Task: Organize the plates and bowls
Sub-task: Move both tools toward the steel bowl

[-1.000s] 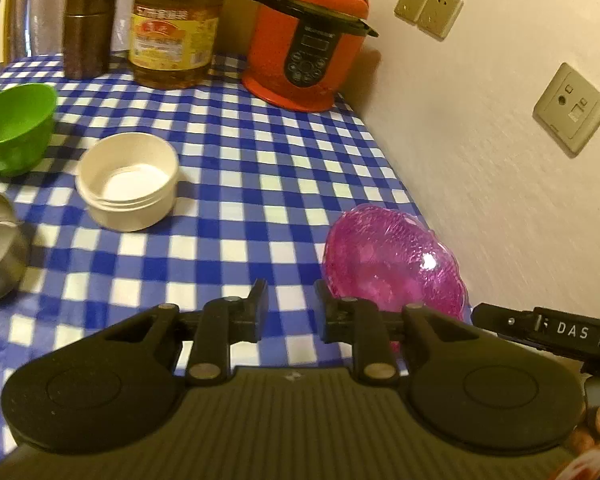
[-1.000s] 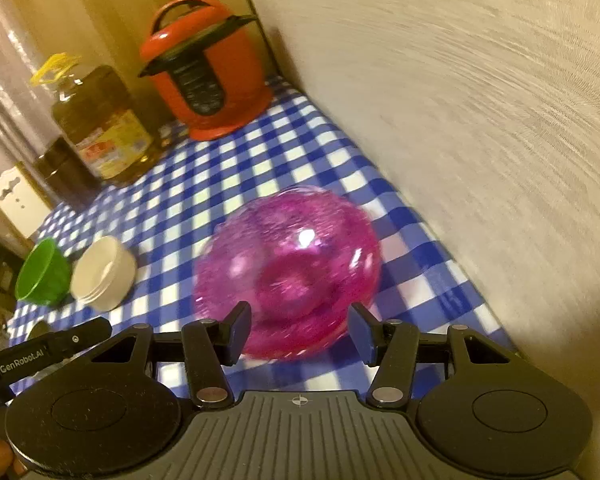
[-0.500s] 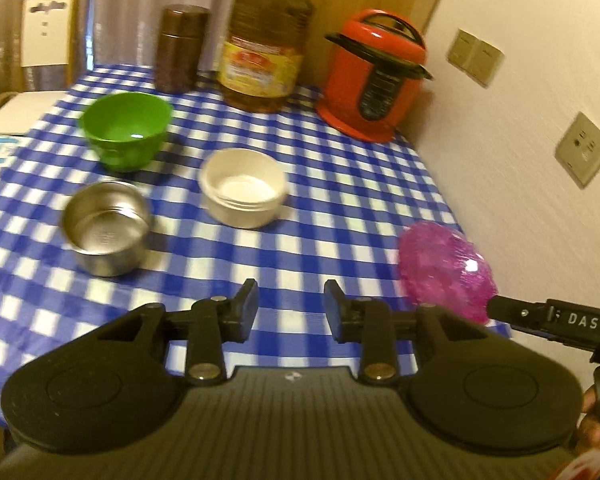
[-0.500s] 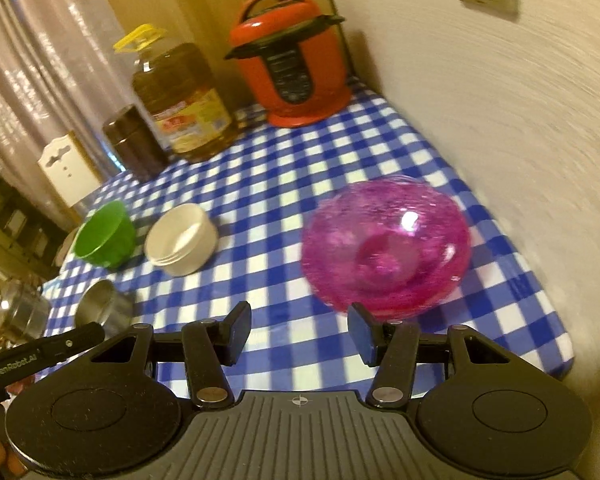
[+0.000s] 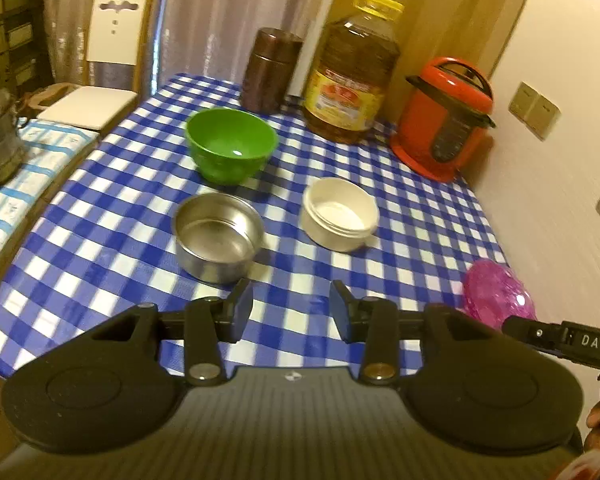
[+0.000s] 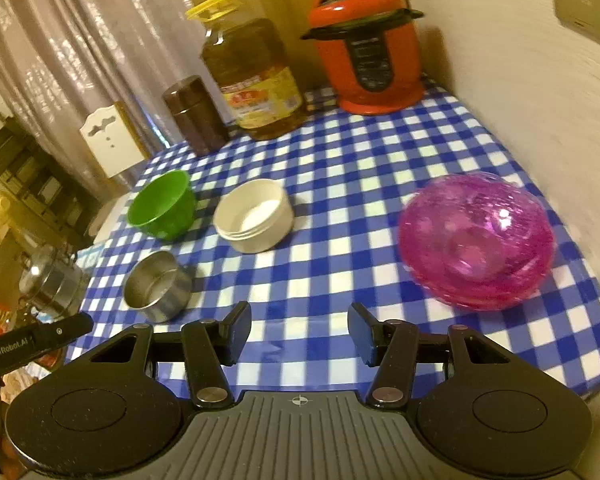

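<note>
Pulled back from the pink bowl [image 6: 476, 240], both my left gripper [image 5: 291, 306] and right gripper [image 6: 299, 330] hang spread wide, holding and touching nothing above the checkered tablecloth [image 6: 340, 184].

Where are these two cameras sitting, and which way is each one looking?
Left wrist: rides the left gripper, looking across the checked table at the steel bowl; its open fingers and the right gripper's edge show.
Right wrist: rides the right gripper, facing the pink glass bowl; its open fingers and the left gripper's edge show.
Shared: green bowl, cream bowl, red pressure cooker.
</note>
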Available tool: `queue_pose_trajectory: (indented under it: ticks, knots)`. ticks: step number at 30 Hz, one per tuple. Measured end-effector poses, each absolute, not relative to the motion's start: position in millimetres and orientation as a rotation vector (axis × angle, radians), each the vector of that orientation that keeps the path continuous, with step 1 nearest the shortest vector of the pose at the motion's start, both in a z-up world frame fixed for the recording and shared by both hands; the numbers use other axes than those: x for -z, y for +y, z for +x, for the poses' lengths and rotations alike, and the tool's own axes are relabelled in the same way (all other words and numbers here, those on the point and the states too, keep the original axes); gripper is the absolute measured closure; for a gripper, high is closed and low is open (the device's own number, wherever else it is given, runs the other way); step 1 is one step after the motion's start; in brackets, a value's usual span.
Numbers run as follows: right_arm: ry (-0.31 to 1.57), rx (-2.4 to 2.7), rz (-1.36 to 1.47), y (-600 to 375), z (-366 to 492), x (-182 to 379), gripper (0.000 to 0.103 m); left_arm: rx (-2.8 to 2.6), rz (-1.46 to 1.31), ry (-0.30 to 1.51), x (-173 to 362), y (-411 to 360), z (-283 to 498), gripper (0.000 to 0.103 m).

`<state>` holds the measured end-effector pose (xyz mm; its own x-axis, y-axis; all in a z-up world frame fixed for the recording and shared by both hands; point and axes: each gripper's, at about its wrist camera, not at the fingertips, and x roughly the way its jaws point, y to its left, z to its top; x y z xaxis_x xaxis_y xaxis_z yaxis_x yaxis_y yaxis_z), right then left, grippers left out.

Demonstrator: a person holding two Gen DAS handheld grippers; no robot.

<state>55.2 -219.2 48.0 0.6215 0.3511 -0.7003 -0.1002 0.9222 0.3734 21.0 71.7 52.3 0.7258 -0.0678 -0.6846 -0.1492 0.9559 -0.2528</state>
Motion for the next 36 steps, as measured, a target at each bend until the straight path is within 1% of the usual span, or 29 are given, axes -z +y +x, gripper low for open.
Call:
queue_pose_trajectory:
  ticks: [11, 20, 36]
  knots:
    - [0.887, -0.339, 0.273, -172, 80, -39, 0.049, -0.116, -0.317, 0.761, -43, 110, 32, 0.063]
    - [0.919, -0.381, 0.192, -119, 115, -20, 0.049, -0.175, -0.339, 0.800, -17, 143, 62, 0.063]
    - [0.991, -0.451, 0.205, -59, 182, 29, 0.050, -0.190, -0.341, 0.848, 30, 177, 117, 0.064]
